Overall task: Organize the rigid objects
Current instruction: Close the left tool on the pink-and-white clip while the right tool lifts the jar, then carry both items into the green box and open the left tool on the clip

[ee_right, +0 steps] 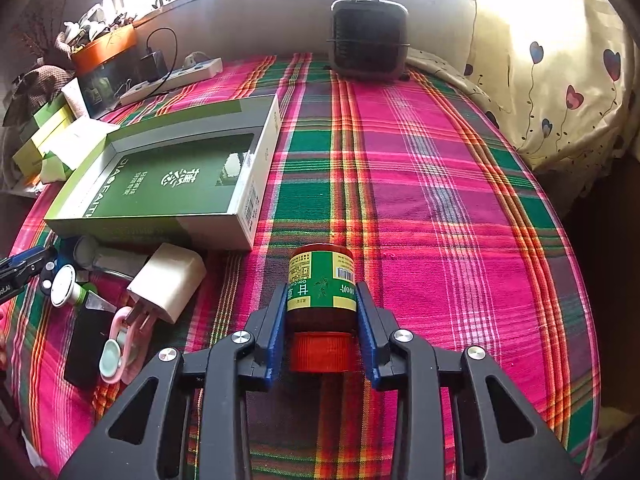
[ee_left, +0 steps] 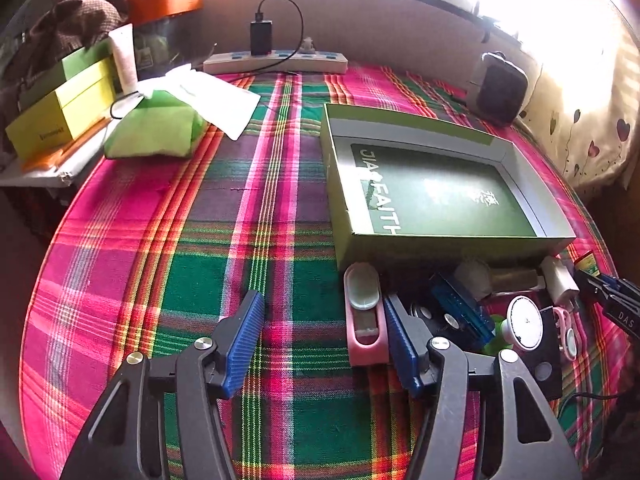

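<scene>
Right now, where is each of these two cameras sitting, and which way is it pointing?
Left wrist: sits on the left hand-held gripper, looking forward over the plaid cloth at the green box; its own open blue fingers show.
Right wrist: sits on the right hand-held gripper, facing the far wall; its fingers grip a red-capped bottle.
Shared: the green box, power strip and small heater.

Left gripper [ee_left: 324, 320] fingers spread wide; right gripper [ee_right: 322, 304] fingers seemingly clamped, both held low.

Box [ee_left: 420, 248] wall hides part of the clutter [ee_left: 472, 280] behind it
</scene>
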